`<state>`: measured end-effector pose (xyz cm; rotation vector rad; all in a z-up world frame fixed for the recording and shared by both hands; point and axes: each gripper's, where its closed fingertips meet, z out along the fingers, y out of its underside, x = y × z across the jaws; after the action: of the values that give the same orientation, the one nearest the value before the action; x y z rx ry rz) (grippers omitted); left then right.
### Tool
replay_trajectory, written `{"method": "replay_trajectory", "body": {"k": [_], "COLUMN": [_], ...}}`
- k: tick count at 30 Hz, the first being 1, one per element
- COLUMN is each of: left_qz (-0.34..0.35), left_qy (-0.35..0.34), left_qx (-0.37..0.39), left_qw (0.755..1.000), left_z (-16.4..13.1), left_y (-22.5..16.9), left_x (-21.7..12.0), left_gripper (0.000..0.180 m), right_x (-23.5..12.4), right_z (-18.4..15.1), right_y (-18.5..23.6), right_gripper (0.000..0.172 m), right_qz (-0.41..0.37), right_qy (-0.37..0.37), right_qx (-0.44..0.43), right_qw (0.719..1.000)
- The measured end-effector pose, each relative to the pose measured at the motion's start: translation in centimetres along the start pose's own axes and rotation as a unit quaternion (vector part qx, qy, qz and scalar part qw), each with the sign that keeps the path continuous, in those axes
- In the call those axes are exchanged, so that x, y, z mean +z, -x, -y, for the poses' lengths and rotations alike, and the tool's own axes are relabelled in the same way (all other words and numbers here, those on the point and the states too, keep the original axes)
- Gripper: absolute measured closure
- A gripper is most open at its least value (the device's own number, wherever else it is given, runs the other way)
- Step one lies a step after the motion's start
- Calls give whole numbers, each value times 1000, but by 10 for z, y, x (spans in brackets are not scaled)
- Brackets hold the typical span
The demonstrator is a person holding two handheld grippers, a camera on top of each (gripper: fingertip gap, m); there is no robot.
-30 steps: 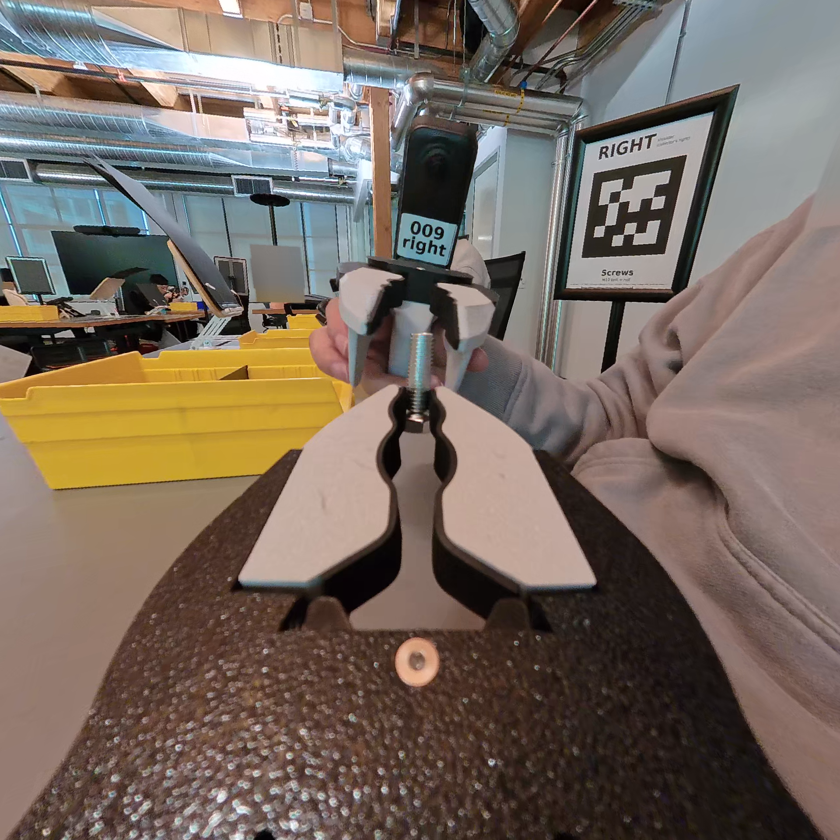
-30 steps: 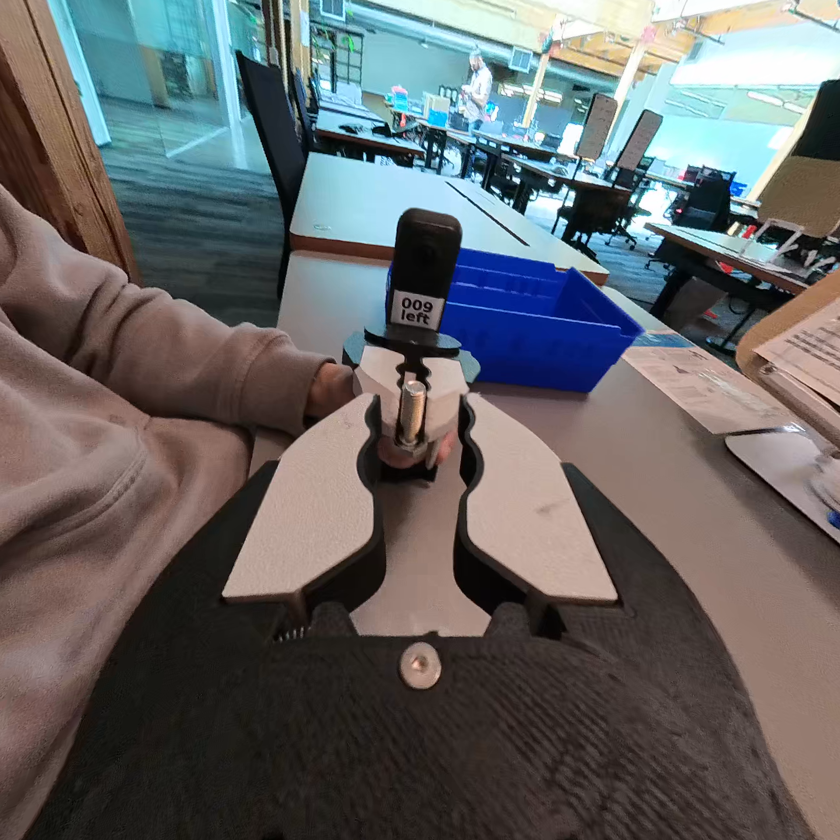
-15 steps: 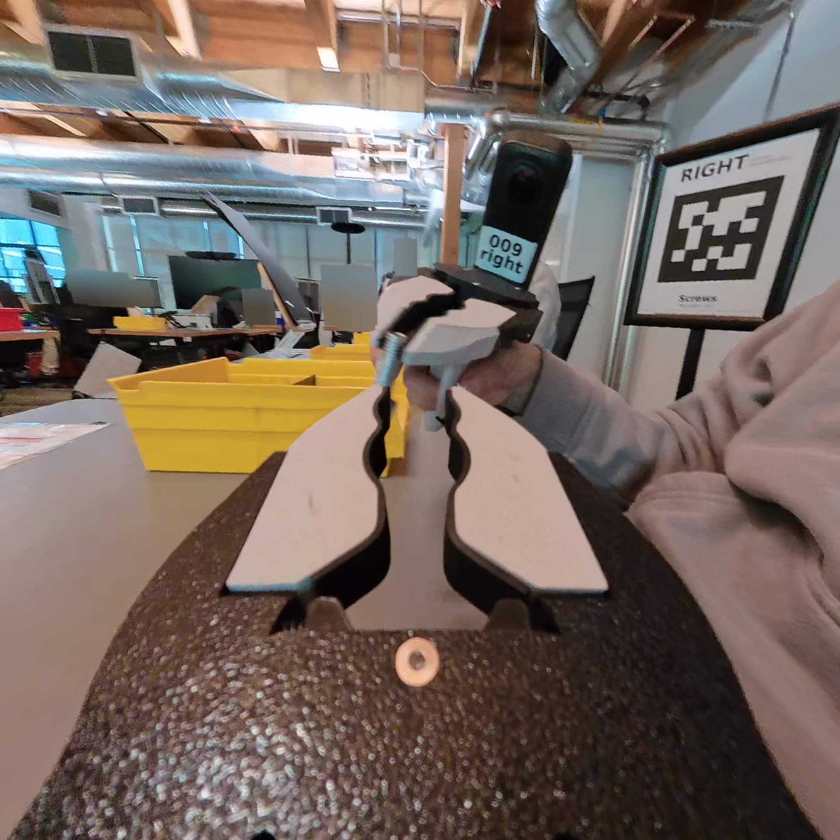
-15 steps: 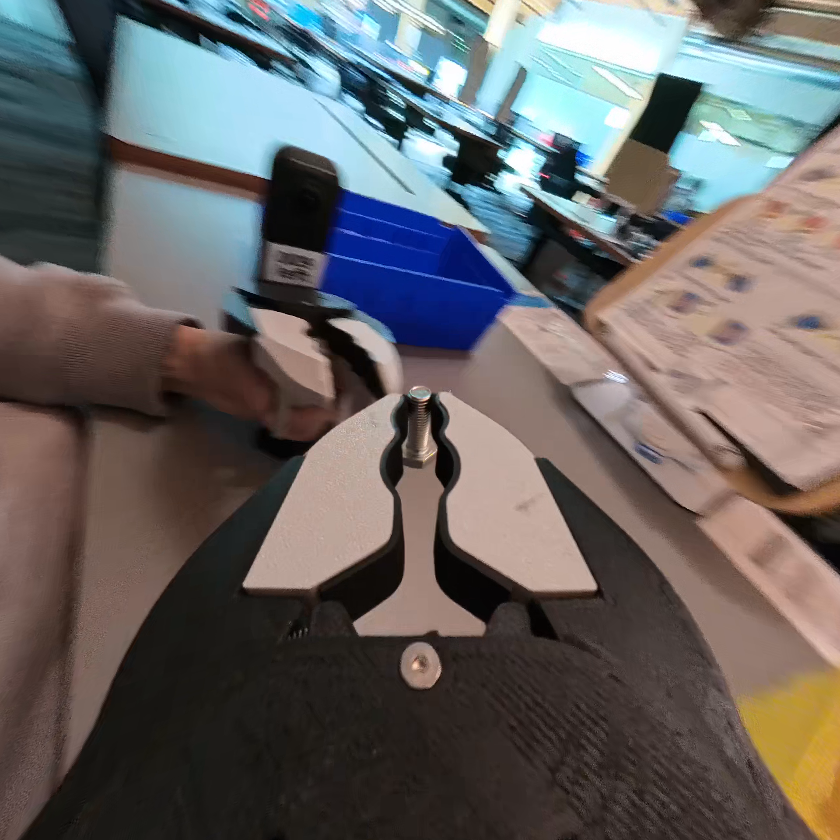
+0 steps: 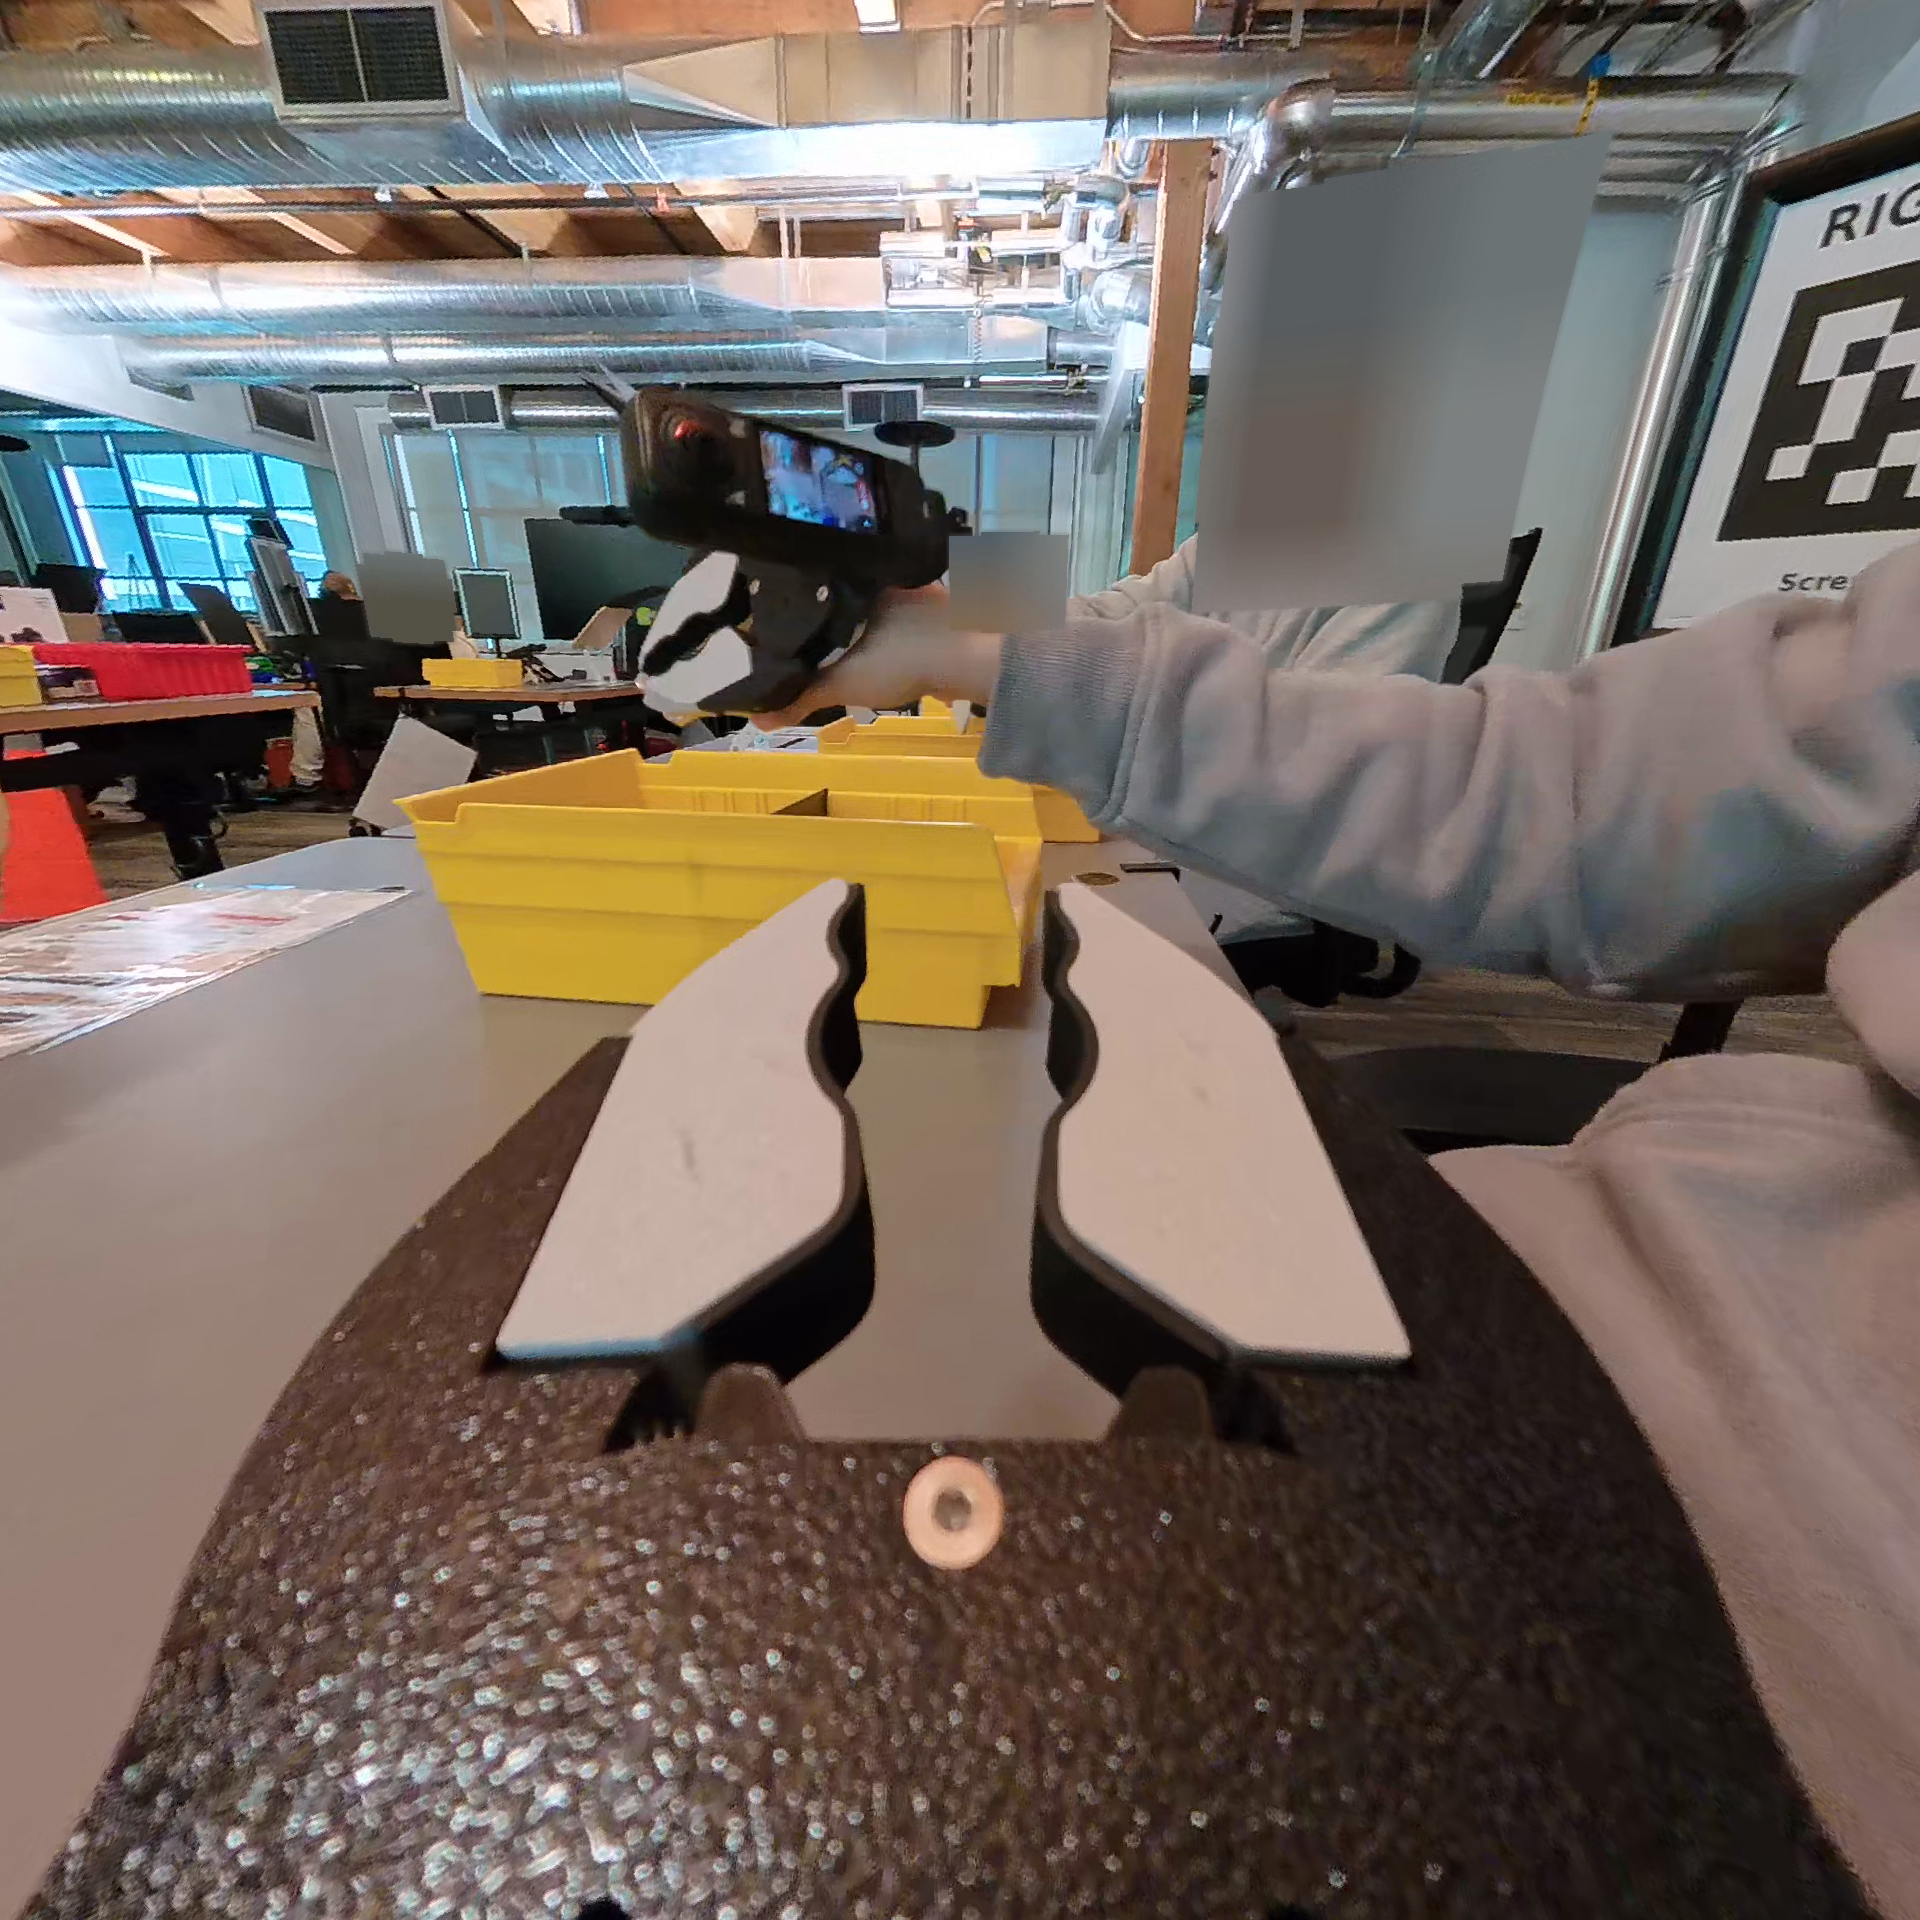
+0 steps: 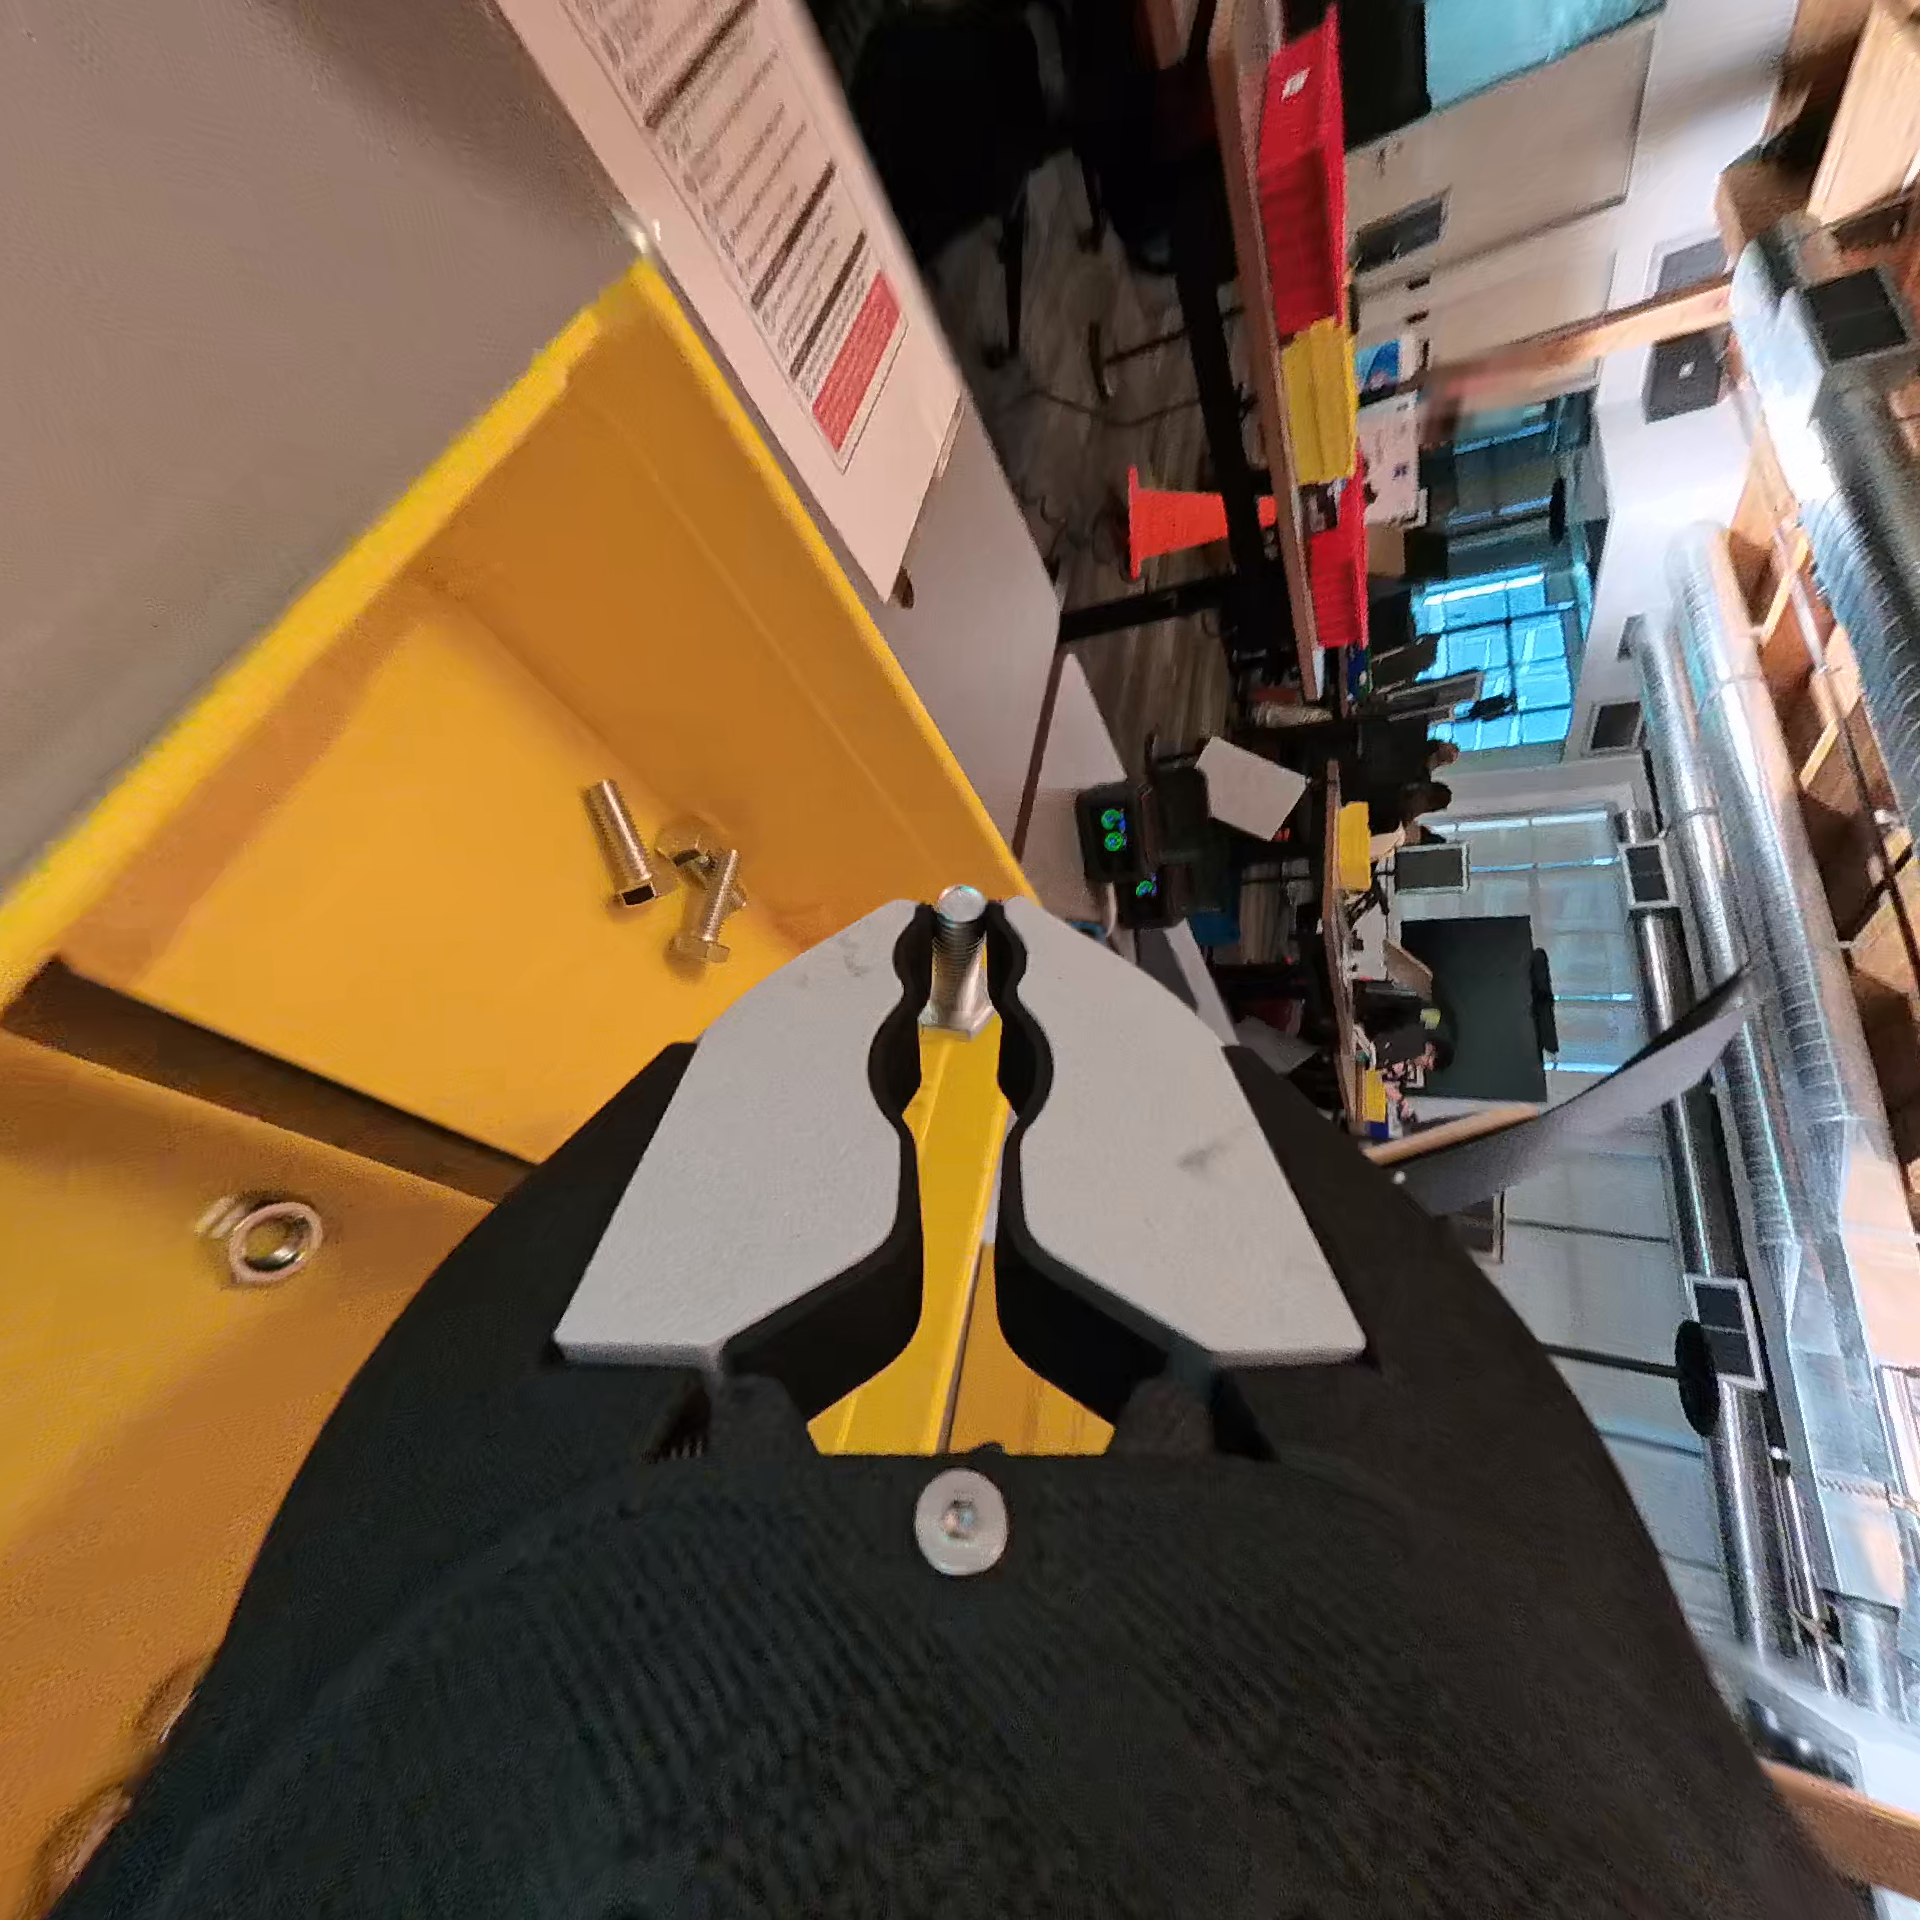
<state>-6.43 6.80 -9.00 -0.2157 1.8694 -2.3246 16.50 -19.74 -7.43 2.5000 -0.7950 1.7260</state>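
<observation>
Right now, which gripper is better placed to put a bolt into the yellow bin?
Probably the right gripper: its jaws clamp a silver bolt above the yellow bin; the left gripper is open and bare.

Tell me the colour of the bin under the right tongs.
Yellow: the bin with loose bolts shows best in the right wrist view.

Lots you can't make out here. In the left wrist view the right tool (image 5: pixel 694 655) is smeared by motion, so whatever sits between its fingers is unreadable. The sleeve (image 5: pixel 1455 790) covers part of the far yellow bin (image 5: pixel 904 740), and the framed sign (image 5: pixel 1839 364) is cut by the right edge. In the right wrist view the near compartment is half hidden behind the tool body, the nut (image 6: pixel 265 1236) is blurry, and the paper sheet (image 6: pixel 769 239) runs off the top.
</observation>
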Motion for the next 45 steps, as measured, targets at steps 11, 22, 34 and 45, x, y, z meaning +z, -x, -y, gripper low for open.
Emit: {"method": "replay_trajectory", "body": {"k": [11,22,34,45], "left_qz": [104,205,329,337], "left_qy": [126,200,306,304], "left_qx": [13,-21,-48,18], "left_qw": [987,958,892,891], "left_z": [-34,-68,-112,-85], "left_y": [10,12,63,150], "left_x": [32,147,226,134], "left_gripper": [118,78,95,170], "right_x": [16,-47,-73,-107], "right_z": [-18,-59,-95,-63], "right_y": [10,3,-12,-14], "right_gripper": [136,109,87,90], "right_qz": [10,-20,-18,67], "right_qy": [-2,-33,-58,-177], "right_qx": [79,252,349,407], "right_qw": [997,967,935,894]}}
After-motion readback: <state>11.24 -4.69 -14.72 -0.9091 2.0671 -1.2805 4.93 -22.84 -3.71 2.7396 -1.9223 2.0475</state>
